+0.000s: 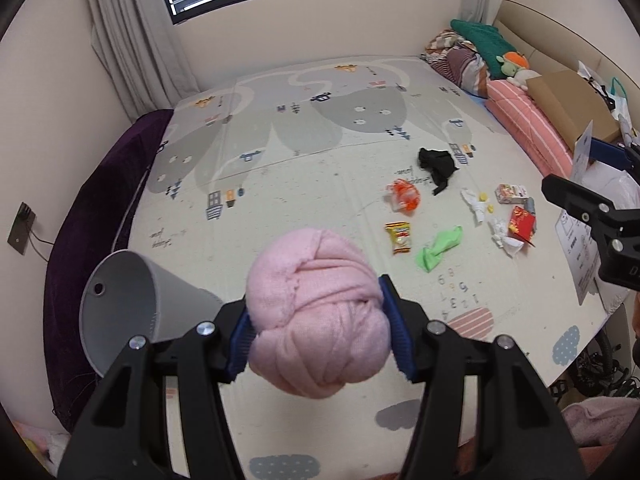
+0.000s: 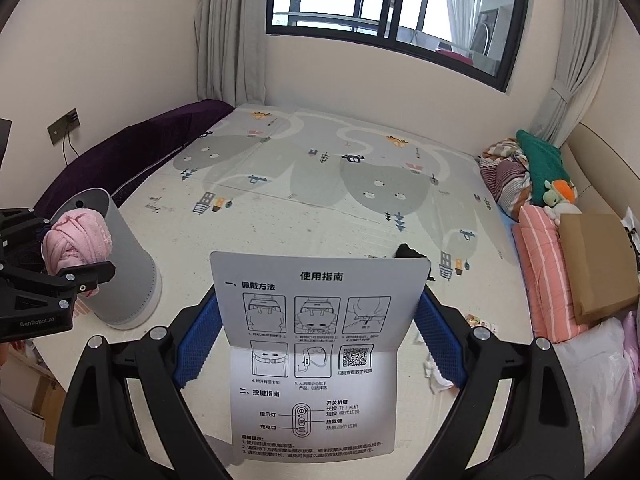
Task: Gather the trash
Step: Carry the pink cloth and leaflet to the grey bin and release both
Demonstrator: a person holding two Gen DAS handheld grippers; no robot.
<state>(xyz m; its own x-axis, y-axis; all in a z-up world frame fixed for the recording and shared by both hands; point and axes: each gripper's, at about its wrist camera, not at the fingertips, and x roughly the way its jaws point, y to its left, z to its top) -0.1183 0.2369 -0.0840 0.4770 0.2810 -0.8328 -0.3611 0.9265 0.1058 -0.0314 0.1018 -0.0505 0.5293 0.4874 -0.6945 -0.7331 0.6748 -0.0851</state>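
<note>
- Two grippers are up over a wide bed covered by a smooth printed play mat (image 1: 300,184), pale cream with grey rounded shapes and small houses; a dark-framed window (image 2: 392,20) and pleated beige curtains close the far wall.
- Your left gripper (image 1: 318,334) has its jaws about half apart, the ribbed blue pads pressed on a pink cloth ball (image 1: 318,312), soft, knotted and knit-textured.
- Your right gripper (image 2: 320,336) clamps a stiff grey instruction sheet (image 2: 316,344), printed with diagrams and slightly bowed between the pads.
- You have a grey bin (image 2: 120,280), a smooth matte plastic cylinder, standing at the mat's left edge beside a purple velvety bolster (image 1: 100,216).
- Loose trash lies well apart from the bin on the mat's right side: a crumpled black scrap (image 1: 438,164), an orange wrapper (image 1: 406,196), a yellow snack packet (image 1: 400,236), a green bag (image 1: 440,248), white tissues (image 1: 478,206) and a red packet (image 1: 522,222).
- Folded striped bedding, a pink quilt (image 2: 540,272) and a cardboard box (image 2: 596,264) line the right side.
</note>
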